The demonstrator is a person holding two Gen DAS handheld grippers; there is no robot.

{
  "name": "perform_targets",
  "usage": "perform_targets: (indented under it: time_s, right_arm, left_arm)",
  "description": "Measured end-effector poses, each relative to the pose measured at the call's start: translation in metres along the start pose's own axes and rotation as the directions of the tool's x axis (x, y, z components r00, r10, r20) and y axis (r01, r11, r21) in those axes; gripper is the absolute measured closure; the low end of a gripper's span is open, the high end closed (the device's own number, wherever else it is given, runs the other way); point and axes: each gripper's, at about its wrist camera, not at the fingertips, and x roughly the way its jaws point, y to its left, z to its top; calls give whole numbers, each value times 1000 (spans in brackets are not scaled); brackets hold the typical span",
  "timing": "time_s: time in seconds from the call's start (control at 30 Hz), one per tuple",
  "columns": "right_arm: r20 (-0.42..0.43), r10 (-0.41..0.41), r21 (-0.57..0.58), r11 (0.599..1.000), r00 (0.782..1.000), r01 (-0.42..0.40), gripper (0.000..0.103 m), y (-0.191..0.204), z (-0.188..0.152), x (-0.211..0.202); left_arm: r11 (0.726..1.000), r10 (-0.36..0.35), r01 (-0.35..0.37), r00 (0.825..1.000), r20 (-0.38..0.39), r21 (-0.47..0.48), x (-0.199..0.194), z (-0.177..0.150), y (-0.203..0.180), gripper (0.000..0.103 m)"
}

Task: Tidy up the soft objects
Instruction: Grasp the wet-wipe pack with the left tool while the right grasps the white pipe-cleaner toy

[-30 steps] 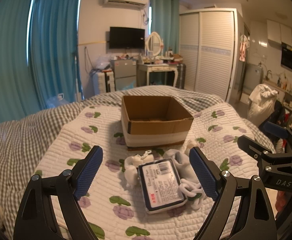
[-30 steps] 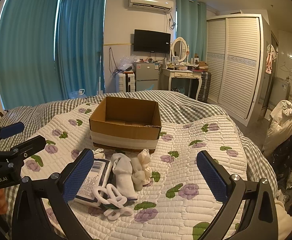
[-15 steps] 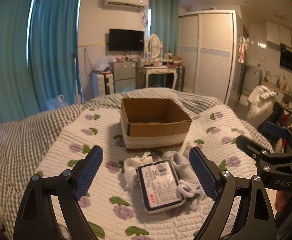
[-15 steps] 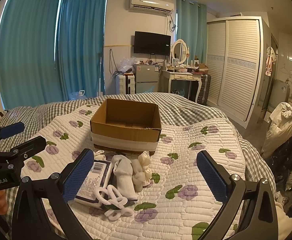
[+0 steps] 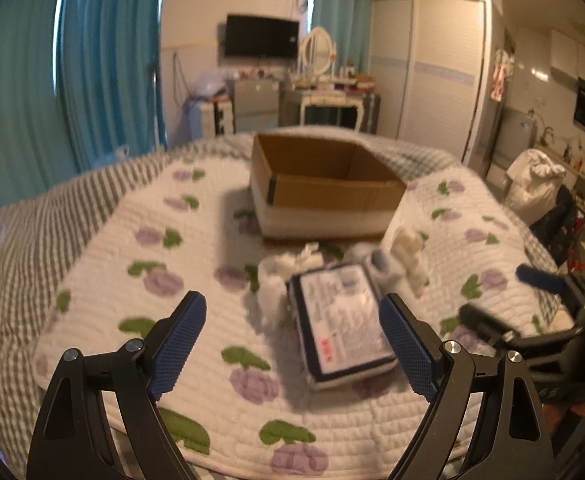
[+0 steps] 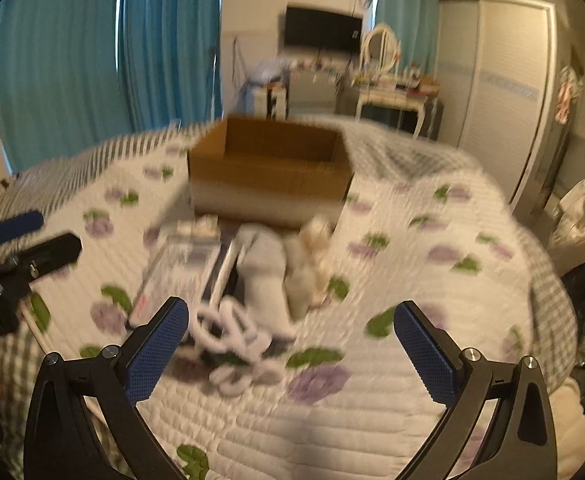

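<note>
An open cardboard box (image 5: 324, 192) stands on the flowered quilt (image 5: 132, 272); it also shows in the right wrist view (image 6: 268, 172). In front of it lies a pile of soft things: a flat dark-edged labelled packet (image 5: 342, 324), white socks (image 6: 266, 276), a cream plush piece (image 6: 312, 248) and a white cord (image 6: 232, 340). My left gripper (image 5: 292, 344) is open and empty, just short of the packet. My right gripper (image 6: 292, 344) is open and empty above the cord and socks. Both views are blurred.
The quilt covers a bed with a grey checked sheet (image 5: 20, 216) at its left side. Teal curtains (image 5: 92, 80), a dresser (image 5: 328, 104) and a white wardrobe (image 5: 440, 72) stand beyond the bed. A white bag (image 5: 536, 184) sits to the right.
Both grippers have moved forward and down toward the pile, which now looks larger and blurred. Both stay open and empty. Nothing on the bed has moved.
</note>
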Motion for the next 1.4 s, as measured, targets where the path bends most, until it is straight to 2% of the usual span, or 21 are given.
perform_targets:
  time_s: [0.17, 0.37, 0.47, 0.5, 0.53, 0.7, 0.8, 0.93, 1.07, 1.23, 1.4]
  right_arm:
    - [-152, 7, -35, 999, 988, -13, 9, 13, -22, 48]
    - [-196, 21, -45, 999, 980, -30, 20, 19, -27, 68]
    - [-219, 52, -43, 997, 974, -62, 38, 21, -27, 74]
    - [-223, 66, -41, 996, 973, -77, 53, 22, -28, 74]
    - [-223, 87, -36, 995, 971, -97, 63, 23, -27, 74]
    - [-170, 70, -35, 996, 983, -77, 64, 18, -21, 55]
    - [-134, 26, -27, 999, 991, -30, 64, 7, -12, 41]
    - [-101, 2, 18, 1000, 995, 0, 64, -15, -4, 29]
    - [-103, -6, 38, 999, 995, 10, 64, -26, -4, 32]
    - [-116, 6, 53, 999, 993, 0, 64, -31, -6, 42]
    - [-122, 14, 57, 998, 992, -7, 64, -32, -8, 47]
  left_arm:
    - [1000, -1, 1, 999, -52, 4, 16, -13, -1, 14]
    - [1000, 2, -1, 994, -106, 8, 33, -23, -2, 14]
    - [1000, 7, -5, 993, -115, 12, 34, -24, -2, 14]
    - [1000, 8, -7, 993, -115, 13, 34, -25, -3, 14]
    - [1000, 11, -9, 993, -116, 14, 33, -25, -3, 14]
    - [1000, 0, 3, 993, -115, 25, 31, -24, -10, 14]
    - [999, -28, 32, 990, -135, 31, 35, -25, -22, 14]
    - [998, -56, 62, 982, -179, 30, 49, -28, -39, 14]
    - [996, -90, 92, 967, -237, 0, 69, -33, -48, 14]
    - [998, -67, 64, 967, -247, -20, 84, -33, -46, 14]
    - [999, -22, 30, 965, -261, 27, 96, -39, -50, 15]
